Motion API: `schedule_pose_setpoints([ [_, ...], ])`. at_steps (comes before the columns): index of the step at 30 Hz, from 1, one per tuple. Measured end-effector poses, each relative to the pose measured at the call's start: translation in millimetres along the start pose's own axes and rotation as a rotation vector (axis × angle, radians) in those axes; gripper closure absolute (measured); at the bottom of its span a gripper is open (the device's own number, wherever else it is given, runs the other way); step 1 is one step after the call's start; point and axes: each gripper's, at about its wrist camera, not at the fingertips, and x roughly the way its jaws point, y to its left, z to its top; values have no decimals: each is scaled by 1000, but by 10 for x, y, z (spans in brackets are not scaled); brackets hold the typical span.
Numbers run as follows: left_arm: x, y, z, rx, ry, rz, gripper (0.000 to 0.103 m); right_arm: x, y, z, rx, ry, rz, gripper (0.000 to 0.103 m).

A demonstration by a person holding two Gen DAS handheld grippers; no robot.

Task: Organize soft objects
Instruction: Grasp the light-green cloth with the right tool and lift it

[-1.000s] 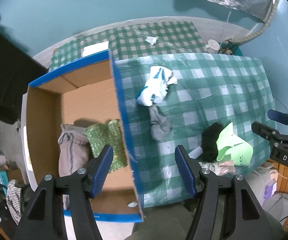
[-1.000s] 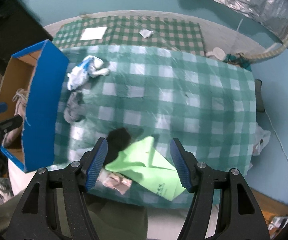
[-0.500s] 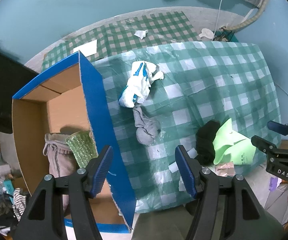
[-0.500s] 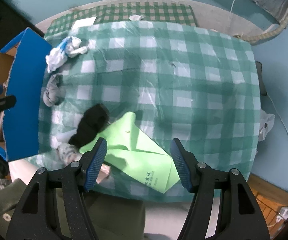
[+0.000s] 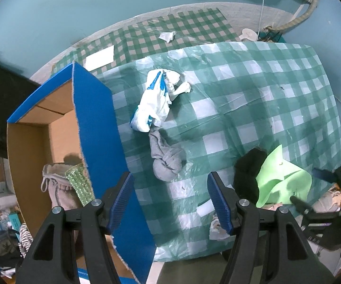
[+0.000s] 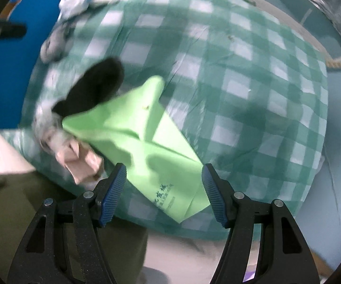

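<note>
At the left, a cardboard box [image 5: 94, 127] with blue outer walls is being seen beside the tabletop [image 5: 253, 99]; a grey garment [image 5: 56, 189] and a green sparkly cloth [image 5: 79, 184] are lying inside it. The left gripper [image 5: 170, 201] is being held above the checked cover with its jaws apart and nothing between them. Just beyond it, a grey sock [image 5: 166, 158] is lying below a white-and-blue cloth [image 5: 156, 101]. Further right, a black sock [image 6: 94, 87] is resting against a light green cloth [image 6: 146, 137]. The right gripper [image 6: 164, 194] is being held over that cloth, jaws apart and not gripping anything.
</note>
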Motion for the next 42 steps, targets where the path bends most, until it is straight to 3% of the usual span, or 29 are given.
schedule_pose_setpoints([
  [11, 189, 12, 10, -51, 20, 3, 37, 271, 200, -126, -125, 41, 13, 37],
  [15, 247, 52, 1, -77, 29, 1, 37, 347, 313, -134, -183, 31, -31, 37],
  [23, 295, 105, -30, -105, 44, -4, 37, 414, 280, -15, -171, 19, -33, 40],
  [26, 305, 107, -34, -110, 47, -6, 37, 369, 202, 48, -150, 12, -37, 64],
  [27, 305, 107, -36, -111, 48, -8, 37, 348, 149, 96, -137, 10, -36, 83],
  [28, 306, 109, -40, -113, 50, -10, 37, 334, 102, 128, -114, 12, -28, 92],
  [33, 354, 115, -36, -125, 62, -31, 37, 307, -160, 205, 27, 5, 36, 95],
  [42, 460, 165, -9, -168, 90, -54, 36, 92, -430, 313, 193, -113, 82, 96],
])
